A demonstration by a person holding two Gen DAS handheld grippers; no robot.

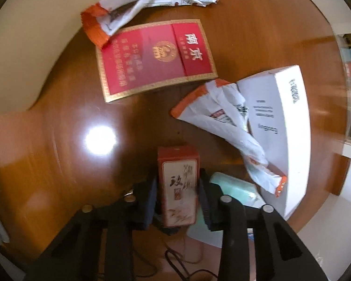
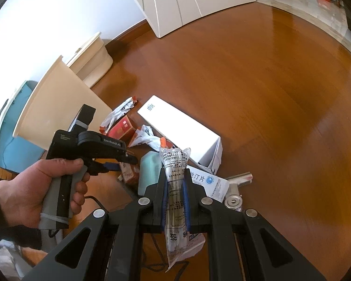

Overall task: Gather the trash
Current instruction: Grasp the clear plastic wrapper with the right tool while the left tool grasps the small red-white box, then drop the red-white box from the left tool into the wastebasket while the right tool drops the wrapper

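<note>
My left gripper (image 1: 178, 185) is shut on a small red and cream box (image 1: 178, 182) and holds it above the wooden floor; the same gripper shows in the right wrist view (image 2: 126, 164) in a hand. My right gripper (image 2: 175, 182) is shut on a clear silver printed wrapper (image 2: 175, 187). On the floor lie a flat red cigarette carton (image 1: 156, 58), two crumpled white and orange wrappers (image 1: 152, 4) (image 1: 227, 126), a white box (image 1: 283, 131) and a pale green packet (image 1: 234, 187).
A cream bin (image 2: 58, 103) stands at the left beside the trash pile, with a second cream container (image 2: 93, 58) behind it. A white medicine box (image 2: 210, 182) and a metal part (image 2: 234, 201) lie at the right. A white door (image 2: 187, 0) is at the back.
</note>
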